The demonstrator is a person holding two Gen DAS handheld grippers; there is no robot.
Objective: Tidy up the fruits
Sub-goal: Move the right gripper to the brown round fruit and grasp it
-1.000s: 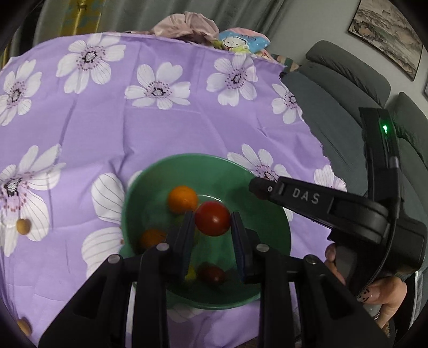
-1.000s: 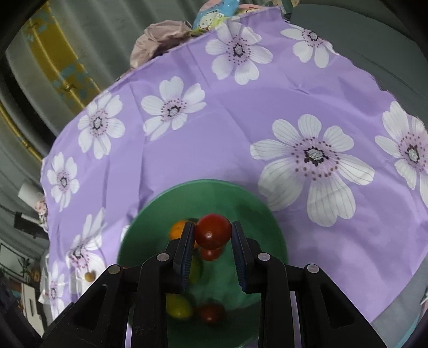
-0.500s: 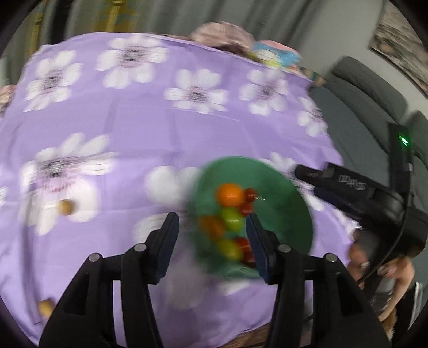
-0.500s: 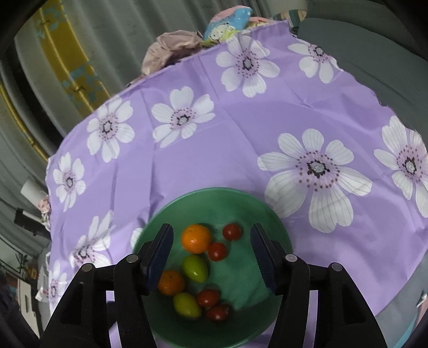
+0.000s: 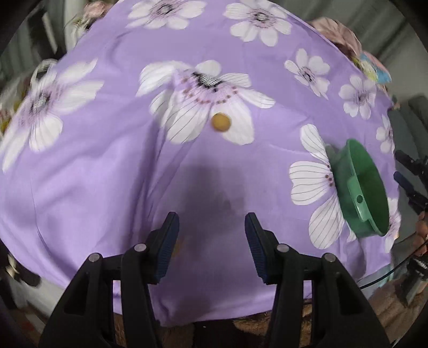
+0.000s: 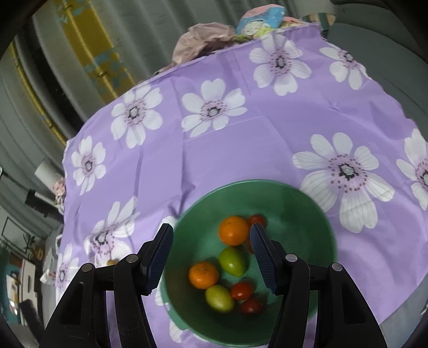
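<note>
The green bowl [image 6: 240, 184] sits on the purple flowered cloth and holds several fruits: two oranges [image 6: 233, 230], two green fruits [image 6: 232, 261] and small red tomatoes [image 6: 242, 290]. Just above its near side hangs my right gripper [image 6: 211, 254], open and holding nothing. My left gripper [image 5: 211, 241] is over bare cloth near the table's front edge; its jaws are closing with nothing between them. A small yellow-brown fruit [image 5: 221, 122] lies on a white flower ahead of it. In the left wrist view the bowl [image 5: 358, 187] is far right, side-on.
The right gripper's black fingers [image 5: 409, 174] show at the right edge of the left wrist view. Another small fruit [image 6: 111, 262] lies on the cloth left of the bowl. Crumpled cloth and a cartoon bag [image 6: 256, 24] sit at the table's far edge.
Both grippers let go of their red tomatoes, which now lie in the bowl. The left gripper swung away left, so the bowl is at its view's right edge. The right gripper drew back slightly.
</note>
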